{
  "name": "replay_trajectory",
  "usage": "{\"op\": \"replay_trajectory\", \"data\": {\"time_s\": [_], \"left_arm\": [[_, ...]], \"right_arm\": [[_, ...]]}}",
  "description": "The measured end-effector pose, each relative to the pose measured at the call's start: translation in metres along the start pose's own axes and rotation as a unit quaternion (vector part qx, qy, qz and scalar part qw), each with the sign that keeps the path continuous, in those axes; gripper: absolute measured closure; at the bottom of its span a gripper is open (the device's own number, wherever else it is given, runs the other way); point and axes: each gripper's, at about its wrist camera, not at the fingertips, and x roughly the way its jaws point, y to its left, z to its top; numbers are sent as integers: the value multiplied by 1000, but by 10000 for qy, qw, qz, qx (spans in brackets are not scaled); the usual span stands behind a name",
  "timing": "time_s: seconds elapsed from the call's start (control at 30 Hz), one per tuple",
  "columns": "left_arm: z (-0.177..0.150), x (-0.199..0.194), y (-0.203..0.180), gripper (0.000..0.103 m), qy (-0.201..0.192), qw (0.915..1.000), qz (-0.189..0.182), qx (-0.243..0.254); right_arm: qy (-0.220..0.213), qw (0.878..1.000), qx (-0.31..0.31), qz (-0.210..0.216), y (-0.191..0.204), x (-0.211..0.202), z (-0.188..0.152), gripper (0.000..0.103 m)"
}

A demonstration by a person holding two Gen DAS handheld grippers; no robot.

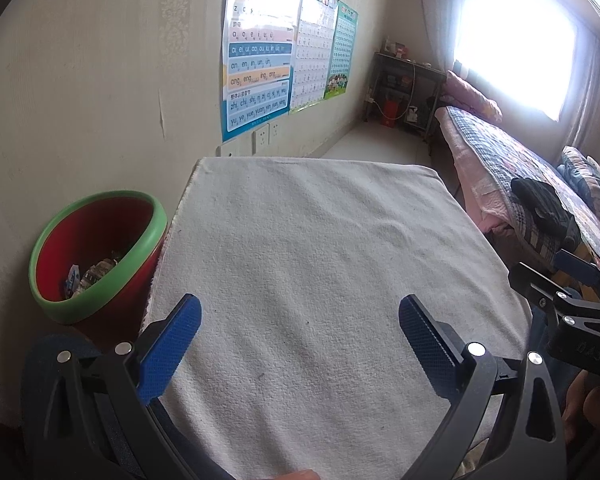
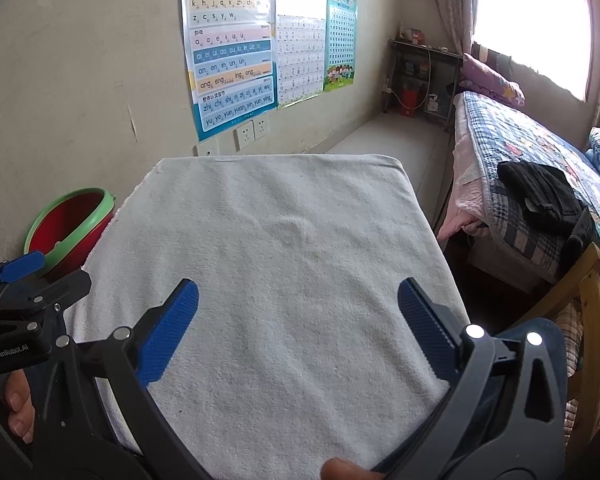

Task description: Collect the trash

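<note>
Both claws were found spread wide with nothing between their blue pads. The left claw [image 1: 300, 344] hovered over the near part of the desk [image 1: 320, 240], which was covered by a white towel. The right claw [image 2: 298, 332] hovered over the same towel-covered surface, beside the left one; each showed at the edge of the other's view.

The trash [image 1: 90, 274], crumpled wrappers and scraps of paper, lay in the bottom of a red bin with a green rim [image 1: 140, 240]. That bin stood on the floor ahead and to the left of the left claw, just beside the desk's left edge and close to the wall. From the right wrist view only its rim and upper inner wall showed, and its contents could not be seen.

Ahead of both claws, beyond the far desk edge, pinyin posters [image 2: 232, 48] hung on the wall above wall sockets [image 2: 252, 132]. To the right of the right claw stood a bed with a patchwork quilt [image 2: 532, 168], a black garment [image 2: 540, 196] lying on it
</note>
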Motion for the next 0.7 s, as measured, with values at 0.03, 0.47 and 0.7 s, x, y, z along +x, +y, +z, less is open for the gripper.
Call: {"op": "replay_trajectory", "data": {"time_s": [0.03, 0.47, 0.7], "left_arm": [[0, 0, -1, 8, -1, 10000, 0, 13], [-1, 1, -3, 8, -5, 10000, -38, 65], [0, 4, 0, 8, 79, 10000, -9, 39]], "right_arm": [[6, 10000, 18, 8, 0, 0, 0, 5], [131, 9999, 45, 100, 1, 4, -2, 5], [156, 9998, 60, 81, 1, 5, -3, 5]]}}
